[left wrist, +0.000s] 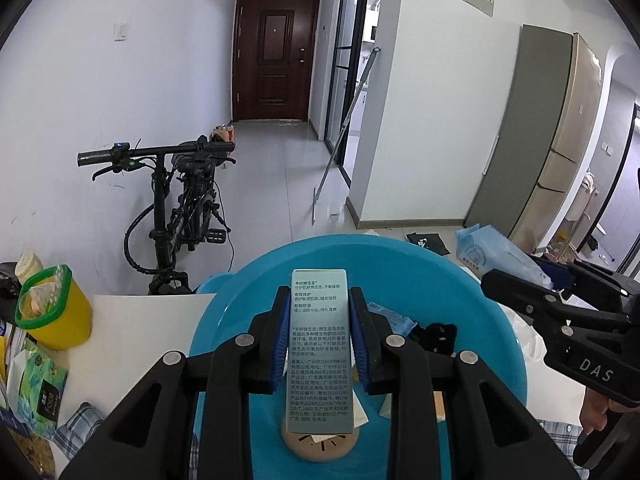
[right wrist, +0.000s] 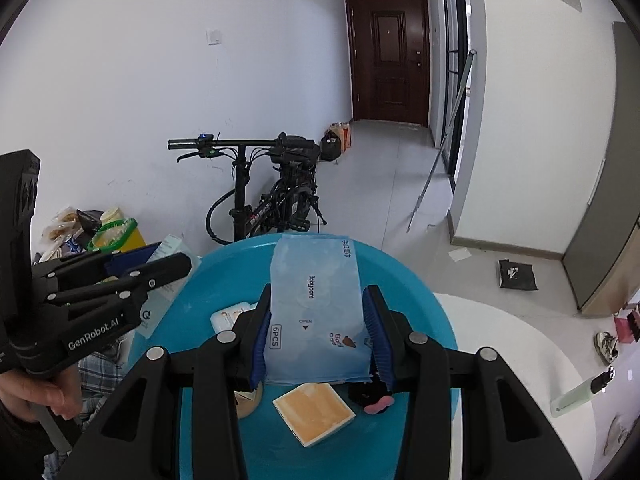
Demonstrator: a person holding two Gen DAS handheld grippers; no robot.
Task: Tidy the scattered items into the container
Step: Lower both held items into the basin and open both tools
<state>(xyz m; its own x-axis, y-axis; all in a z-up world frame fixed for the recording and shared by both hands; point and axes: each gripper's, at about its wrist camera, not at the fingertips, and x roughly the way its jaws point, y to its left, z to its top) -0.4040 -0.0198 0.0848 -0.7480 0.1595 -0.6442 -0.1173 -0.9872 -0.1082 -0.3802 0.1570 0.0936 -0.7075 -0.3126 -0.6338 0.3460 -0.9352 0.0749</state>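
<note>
A round blue basin (left wrist: 472,292) (right wrist: 224,276) stands on a white table. My left gripper (left wrist: 319,300) is shut on a grey-green carton with printed text (left wrist: 319,344), held over the basin. My right gripper (right wrist: 318,296) is shut on a pale blue Babycare wipes pack (right wrist: 316,304), also above the basin. Inside lie an orange square packet (right wrist: 314,412), a small white packet (right wrist: 226,318), a round tan disc (left wrist: 318,446), a blue sachet (left wrist: 394,320) and a black item with pink bits (left wrist: 438,336) (right wrist: 370,398). Each view shows the other gripper at its side.
A yellow bin with a green rim (left wrist: 54,306) and a green packet (left wrist: 38,384) sit at the table's left. A pale green tube with a black cap (right wrist: 580,392) lies on the right of the table. A bicycle (left wrist: 180,208) leans on the wall beyond. Checked cloth (left wrist: 78,426) shows near the front.
</note>
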